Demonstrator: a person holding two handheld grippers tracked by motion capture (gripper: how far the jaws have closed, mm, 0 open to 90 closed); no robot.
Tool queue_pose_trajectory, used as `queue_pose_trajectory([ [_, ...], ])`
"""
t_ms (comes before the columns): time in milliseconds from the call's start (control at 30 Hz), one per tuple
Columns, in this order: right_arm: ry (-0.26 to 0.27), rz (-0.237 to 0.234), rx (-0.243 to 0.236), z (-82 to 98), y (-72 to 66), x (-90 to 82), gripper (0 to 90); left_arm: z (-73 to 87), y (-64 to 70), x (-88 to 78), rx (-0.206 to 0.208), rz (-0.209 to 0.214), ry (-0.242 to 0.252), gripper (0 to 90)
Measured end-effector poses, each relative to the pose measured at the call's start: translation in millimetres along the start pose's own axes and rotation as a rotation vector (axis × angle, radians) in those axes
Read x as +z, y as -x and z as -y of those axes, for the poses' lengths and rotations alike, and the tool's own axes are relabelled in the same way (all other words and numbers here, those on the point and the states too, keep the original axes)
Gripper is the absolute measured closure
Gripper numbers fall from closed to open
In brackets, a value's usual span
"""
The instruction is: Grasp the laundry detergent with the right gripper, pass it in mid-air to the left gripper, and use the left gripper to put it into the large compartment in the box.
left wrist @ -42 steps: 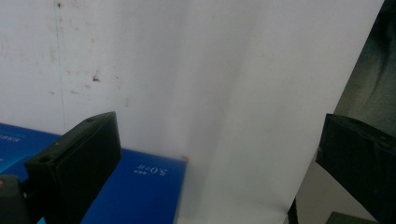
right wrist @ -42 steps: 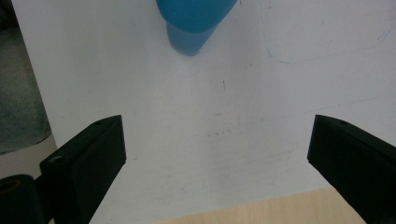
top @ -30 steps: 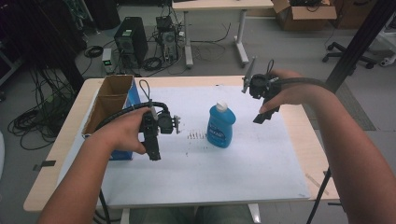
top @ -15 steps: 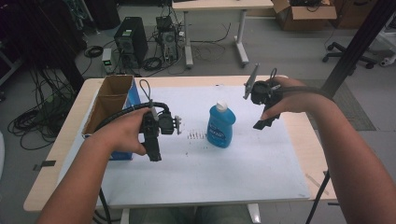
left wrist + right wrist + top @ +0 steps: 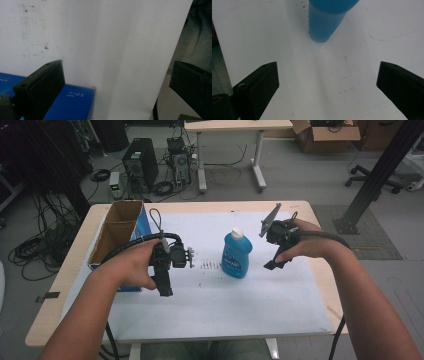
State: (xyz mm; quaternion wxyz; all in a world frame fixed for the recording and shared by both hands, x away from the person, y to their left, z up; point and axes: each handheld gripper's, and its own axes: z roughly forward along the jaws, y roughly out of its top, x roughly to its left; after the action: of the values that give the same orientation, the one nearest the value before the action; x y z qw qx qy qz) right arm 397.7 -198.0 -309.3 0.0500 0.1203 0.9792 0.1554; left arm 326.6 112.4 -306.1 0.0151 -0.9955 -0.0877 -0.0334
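A blue bottle point(image 5: 236, 255) with a white cap stands upright in the middle of the white sheet point(image 5: 210, 305). My right gripper point(image 5: 274, 252) hangs just right of the bottle, tilted down toward the sheet. In the right gripper view its jaws stand wide apart, the gripper point(image 5: 329, 82) is open and empty, and the bottle's base point(image 5: 324, 25) lies ahead of it. My left gripper point(image 5: 165, 287) hovers left of the bottle near the box, pointing down at the sheet. It point(image 5: 117, 87) is open with nothing between its jaws.
An open cardboard box point(image 5: 117, 232) with a blue side point(image 5: 72, 105) stands at the table's left edge. The sheet's near edge point(image 5: 170, 75) and the table's front run close below the left gripper. Cables, computers and another table stand on the floor behind.
My right gripper has come slightly nearer and leftward, closer to the bottle. The left gripper and the bottle have not moved.
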Motion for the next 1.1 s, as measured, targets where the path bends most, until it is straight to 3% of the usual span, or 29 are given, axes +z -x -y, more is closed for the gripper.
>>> queue_pose_trajectory([
  [233, 0.048, 0.008, 0.032, 6.1, -4.2, 7.4, 4.4, 3.9, 4.1, 0.0, -0.001, -0.003, 0.002, 0.3],
  [833, 0.097, 0.001, 0.065, 13.4, -12.1, 22.8, 4.3, 4.4, 12.0, 0.2, 0.000, -0.008, 0.002, 0.3],
  [1100, 0.163, 0.006, 0.105, 18.3, -11.9, 30.8, 4.2, 2.2, 13.3, 0.2, 0.004, -0.009, 0.004, 0.3],
])
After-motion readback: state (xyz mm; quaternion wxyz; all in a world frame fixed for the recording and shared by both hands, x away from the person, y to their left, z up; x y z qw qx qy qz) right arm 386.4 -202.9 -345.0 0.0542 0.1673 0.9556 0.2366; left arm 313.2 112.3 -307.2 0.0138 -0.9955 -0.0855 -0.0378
